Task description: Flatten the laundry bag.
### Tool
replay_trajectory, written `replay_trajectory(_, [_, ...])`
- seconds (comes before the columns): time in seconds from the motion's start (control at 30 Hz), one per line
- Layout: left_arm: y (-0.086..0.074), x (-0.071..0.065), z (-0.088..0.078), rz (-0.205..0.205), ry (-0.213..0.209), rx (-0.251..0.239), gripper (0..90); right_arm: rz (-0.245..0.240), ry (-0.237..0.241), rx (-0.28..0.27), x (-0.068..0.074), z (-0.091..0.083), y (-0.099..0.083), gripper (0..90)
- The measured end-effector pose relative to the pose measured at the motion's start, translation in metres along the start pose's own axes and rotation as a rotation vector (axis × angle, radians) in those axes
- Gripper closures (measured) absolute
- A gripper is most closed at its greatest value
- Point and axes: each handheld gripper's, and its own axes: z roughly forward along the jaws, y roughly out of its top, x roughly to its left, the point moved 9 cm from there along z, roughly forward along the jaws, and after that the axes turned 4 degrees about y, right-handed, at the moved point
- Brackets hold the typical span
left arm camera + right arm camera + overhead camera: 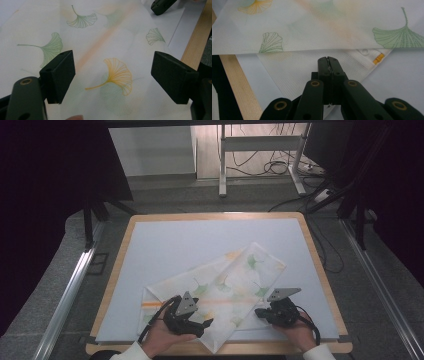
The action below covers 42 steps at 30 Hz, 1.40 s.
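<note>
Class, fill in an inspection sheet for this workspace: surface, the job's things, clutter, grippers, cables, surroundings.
Surface: pale mat on a wood-edged table.
Job's things: leaf-printed white cloth, partly folded, lower corner reaching the near edge.
Clutter: nothing seen.
Grippers: left gripper open above the cloth; right gripper shut, over a lower cloth layer.
Cables: gripper cable; loose floor cables.
Surroundings: metal stand legs, grey floor, dark curtains.

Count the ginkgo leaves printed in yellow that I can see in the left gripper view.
1: a yellow ginkgo leaf on the cloth, between the left gripper's open jaws. The other clear leaves there are green. Folded layers may hide more.
</note>
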Motion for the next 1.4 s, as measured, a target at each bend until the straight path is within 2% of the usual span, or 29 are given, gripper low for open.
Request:
replay_trajectory(0.27, [0.0, -0.01, 0.003, 0.008, -0.027, 0.004, 19.9, 0.009, 0.002, 0.001, 0.0, 0.0, 0.0, 89.1])
replay_trajectory(0.47, [0.001, -0.023, 0.006, 0.018, -0.062, -0.001, 20.0, 0.004, -0.003, 0.0, 0.0, 0.0, 0.0, 89.1])
replay_trajectory(0.67, [-0.004, -0.036, 0.012, 0.054, -0.089, 0.025, 20.0, 0.007, 0.0, 0.001, 0.0, 0.0, 0.0, 89.1])
replay_trajectory(0.8, [-0.008, -0.051, 0.017, 0.08, -0.118, 0.038, 20.2, 0.001, -0.003, 0.0, 0.0, 0.0, 0.0, 89.1])
replay_trajectory(0.87, [-0.008, -0.053, 0.018, 0.083, -0.125, 0.041, 20.1, 0.001, -0.003, 0.0, 0.0, 0.0, 0.0, 89.1])
replay_trajectory(1.07, [-0.017, -0.065, 0.023, 0.112, -0.17, 0.077, 15.0, 0.007, -0.002, 0.001, 0.0, 0.0, 0.0, 89.1])
replay_trajectory(1.17, [-0.02, -0.067, 0.024, 0.126, -0.175, 0.095, 12.4, 0.007, -0.001, 0.001, 0.0, 0.0, 0.0, 89.1])
replay_trajectory(1.2, [-0.023, -0.068, 0.026, 0.144, -0.171, 0.113, 11.2, 0.009, 0.0, 0.0, 0.0, 0.0, 0.0, 89.1])
replay_trajectory(1.4, [-0.026, -0.067, 0.028, 0.152, -0.16, 0.134, 14.1, 0.009, 0.0, -0.001, -0.001, 0.0, 0.0, 89.0])
